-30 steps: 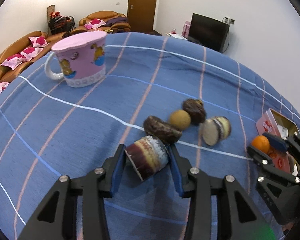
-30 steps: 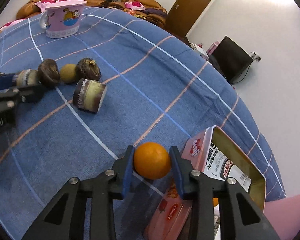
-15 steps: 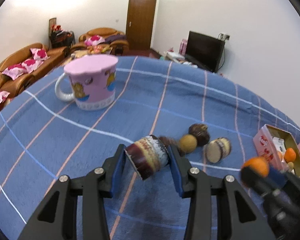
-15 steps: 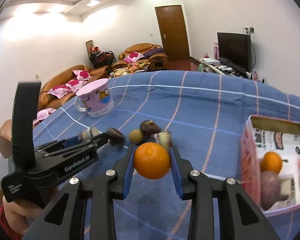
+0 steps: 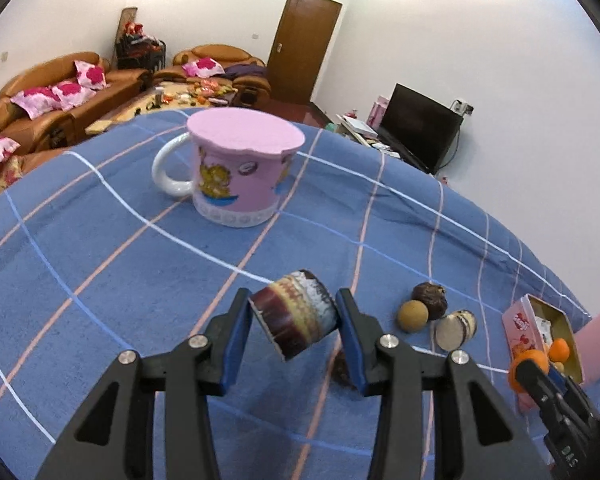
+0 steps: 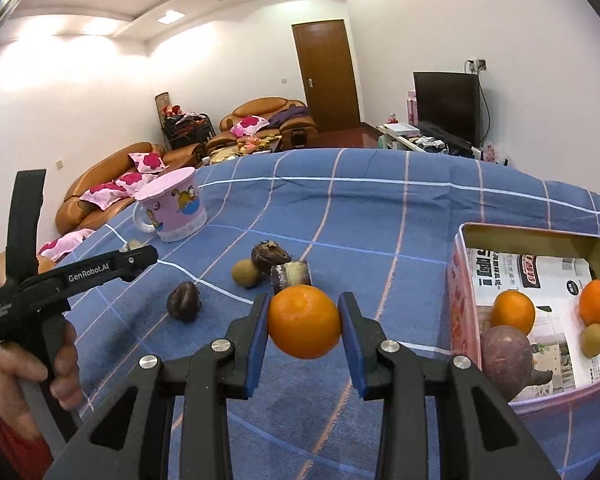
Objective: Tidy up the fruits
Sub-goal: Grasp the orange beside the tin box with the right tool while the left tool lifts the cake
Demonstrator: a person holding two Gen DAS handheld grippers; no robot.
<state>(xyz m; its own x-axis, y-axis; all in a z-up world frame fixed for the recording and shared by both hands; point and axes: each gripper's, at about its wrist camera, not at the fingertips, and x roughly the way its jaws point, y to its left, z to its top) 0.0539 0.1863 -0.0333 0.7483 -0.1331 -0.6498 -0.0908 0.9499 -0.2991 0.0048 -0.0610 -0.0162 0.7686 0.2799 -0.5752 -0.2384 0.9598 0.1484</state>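
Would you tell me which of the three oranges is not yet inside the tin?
The orange clamped in the right gripper, hanging above the blue cloth; the other two oranges already lie inside the tin.

text: "GenRobot.AI" | on: left tool (image 6: 140,258) arm | colour: white

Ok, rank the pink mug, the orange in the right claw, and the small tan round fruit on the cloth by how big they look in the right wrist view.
1 and 2. Orange and pink mug: alike in apparent size; the orange is nearest the camera, so unranked.
3. Tan round fruit, smallest.
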